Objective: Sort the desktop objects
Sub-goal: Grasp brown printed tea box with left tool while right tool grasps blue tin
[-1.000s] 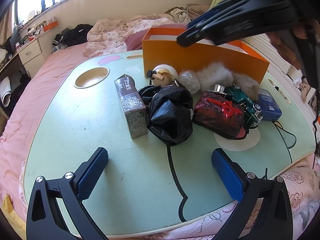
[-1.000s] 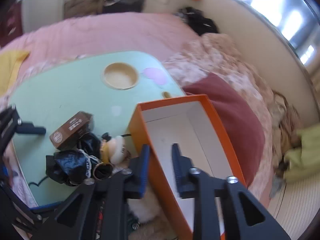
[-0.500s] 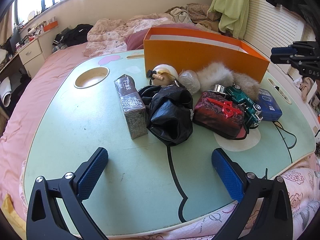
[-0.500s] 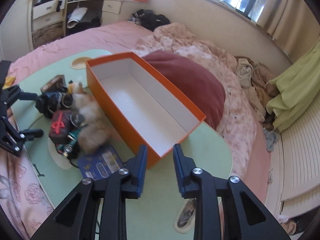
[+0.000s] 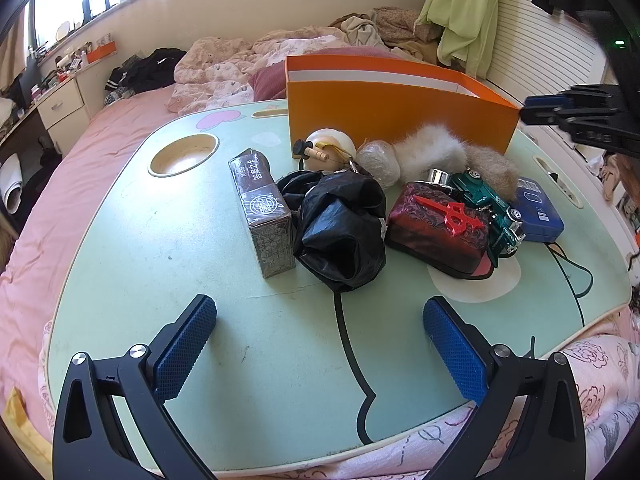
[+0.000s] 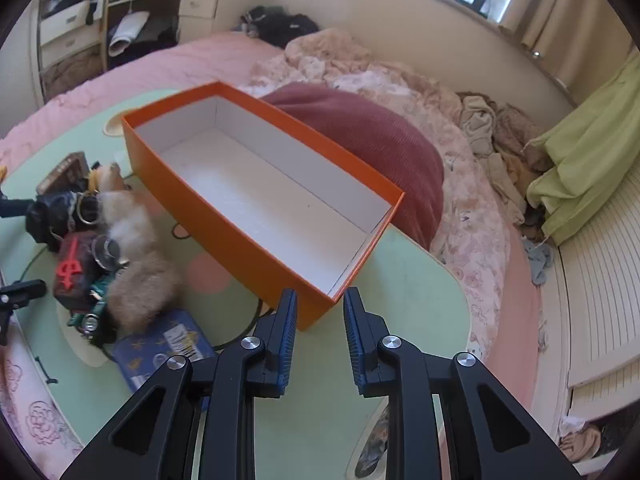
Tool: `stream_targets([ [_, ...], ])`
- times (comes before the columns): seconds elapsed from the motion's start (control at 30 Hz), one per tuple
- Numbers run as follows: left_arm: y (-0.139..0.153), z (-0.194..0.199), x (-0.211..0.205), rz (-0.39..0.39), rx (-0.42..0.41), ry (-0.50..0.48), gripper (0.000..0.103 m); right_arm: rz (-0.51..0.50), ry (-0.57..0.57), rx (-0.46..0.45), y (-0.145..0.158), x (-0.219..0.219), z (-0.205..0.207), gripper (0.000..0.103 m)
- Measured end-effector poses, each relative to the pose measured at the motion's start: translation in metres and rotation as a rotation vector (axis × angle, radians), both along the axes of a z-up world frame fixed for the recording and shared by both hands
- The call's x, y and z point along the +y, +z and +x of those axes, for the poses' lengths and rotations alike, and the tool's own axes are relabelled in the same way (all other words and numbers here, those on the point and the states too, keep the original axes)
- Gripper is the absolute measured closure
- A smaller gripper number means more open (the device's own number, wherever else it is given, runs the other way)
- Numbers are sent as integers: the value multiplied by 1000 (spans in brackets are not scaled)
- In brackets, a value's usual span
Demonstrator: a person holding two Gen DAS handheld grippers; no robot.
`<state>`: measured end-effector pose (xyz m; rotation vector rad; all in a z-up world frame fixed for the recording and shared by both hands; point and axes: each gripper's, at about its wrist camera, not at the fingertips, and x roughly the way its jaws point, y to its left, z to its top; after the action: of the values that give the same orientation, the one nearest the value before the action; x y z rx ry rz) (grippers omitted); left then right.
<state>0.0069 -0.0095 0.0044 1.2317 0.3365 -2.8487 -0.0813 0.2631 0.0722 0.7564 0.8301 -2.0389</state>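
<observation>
Right tongs [image 6: 320, 320] have dropped nearer the orange box [image 6: 224, 216], slightly parted; left tongs [image 5: 320, 340] gape.

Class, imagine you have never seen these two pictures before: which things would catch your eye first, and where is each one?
The big orange box stands out first: it sits open and empty at the far side of the pale green table. Next comes the jumble beside its long wall, with a crumpled black bag, a dark red pouch and a green toy car crowded together.

No legible text on anything
</observation>
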Motion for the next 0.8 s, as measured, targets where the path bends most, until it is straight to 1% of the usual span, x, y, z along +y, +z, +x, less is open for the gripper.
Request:
stream_targets([
  [0.07, 0, 0, 0, 0, 1, 3, 0, -122, 11, -44, 15, 16, 22, 79],
  [0.1, 0, 0, 0, 0, 1, 4, 0, -172, 10, -73, 19, 25, 35, 72],
  [0.13, 0, 0, -1, 0, 2, 7, 0, -192, 7, -93, 19, 30, 46, 67],
  [0.2, -1, 0, -1, 1, 4, 13, 0, -208, -23, -133, 10, 41, 72, 46],
  [0.23, 0, 0, 0, -1, 3, 15, 0, -211, -41, -156, 4, 44, 80, 42],
  [0.27, -1, 0, -1, -1, 3, 20, 0, -223, -75, -206, -7, 49, 88, 34],
  [0.3, -2, 0, -2, 0, 3, 24, 0, -238, -96, -244, -14, 51, 93, 32],
  [0.33, -1, -1, -1, -1, 2, 25, 0, -256, -124, -283, -22, 54, 97, 32],
  [0.4, -2, -2, -2, 0, 5, 33, 0, -267, -208, -340, -41, 55, 102, 32],
  [0.47, -2, -3, -2, 0, 7, 36, 0, -215, -264, -349, -58, 47, 99, 32],
  [0.5, -2, -3, -2, -1, 7, 39, 0, -194, -281, -326, -61, 44, 101, 28],
  [0.53, -2, -3, -2, -2, 12, 43, 0, -169, -298, -284, -63, 40, 103, 22],
  [0.57, -2, -3, -3, -1, 12, 47, 0, -125, -307, -265, -67, 34, 105, 7],
  [0.6, -1, -4, -3, -1, 14, 51, 0, -110, -289, -271, -70, 30, 108, 0],
  [0.63, -1, -5, -3, 0, 16, 54, 0, -111, -267, -275, -70, 28, 110, 0],
  [0.8, -2, -4, -4, 1, 25, 69, 0, -128, -268, -275, -74, 36, 108, 0],
])
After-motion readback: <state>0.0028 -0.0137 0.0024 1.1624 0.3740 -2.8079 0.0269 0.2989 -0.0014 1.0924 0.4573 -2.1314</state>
